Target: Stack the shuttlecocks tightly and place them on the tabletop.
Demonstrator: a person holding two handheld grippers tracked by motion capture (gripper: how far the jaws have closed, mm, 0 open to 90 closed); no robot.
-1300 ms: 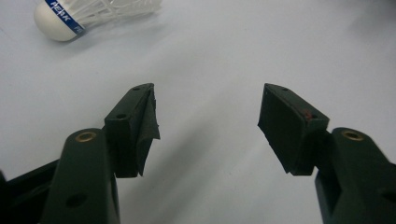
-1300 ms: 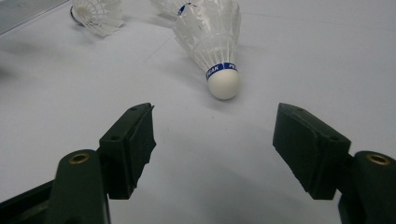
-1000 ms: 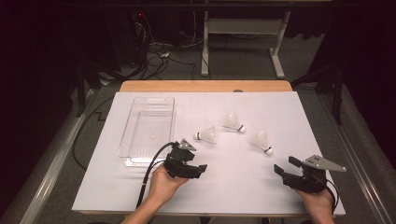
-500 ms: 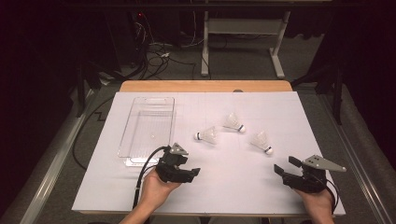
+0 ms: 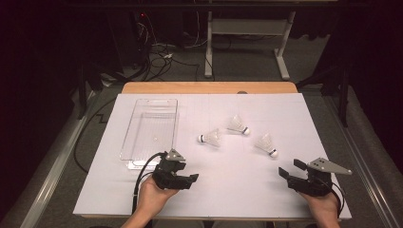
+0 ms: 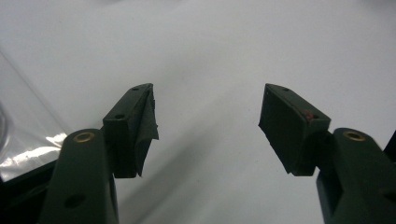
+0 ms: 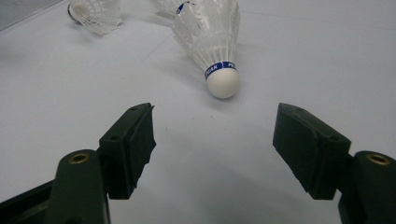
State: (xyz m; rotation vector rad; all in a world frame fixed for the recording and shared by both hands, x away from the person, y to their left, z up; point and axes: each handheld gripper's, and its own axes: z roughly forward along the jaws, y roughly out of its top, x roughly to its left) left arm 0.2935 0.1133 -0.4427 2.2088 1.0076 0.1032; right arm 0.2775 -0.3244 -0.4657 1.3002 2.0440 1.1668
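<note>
Three white shuttlecocks lie on the white table: one at the left (image 5: 210, 138), one behind it (image 5: 236, 125) and one at the right (image 5: 266, 143). My left gripper (image 5: 187, 173) is near the front edge, just off the near corner of a clear plastic tray (image 5: 151, 128). It stands open (image 6: 208, 100) with nothing between its jaws. My right gripper (image 5: 291, 168) rests at the front right, open (image 7: 215, 114) and empty. The right shuttlecock (image 7: 212, 37) lies just ahead of it, cork end toward the jaws. Another shuttlecock (image 7: 95, 14) lies farther off to the left.
The tray's clear edge (image 6: 18, 140) shows at the left of the left gripper view. White sheet covers the table (image 5: 228, 199), with a wooden strip (image 5: 209, 87) at the far edge. Cables and a metal stand (image 5: 247, 42) are on the floor beyond.
My left gripper has drawn back a little toward the near edge and to the left. The right gripper and the shuttlecocks have not moved.
</note>
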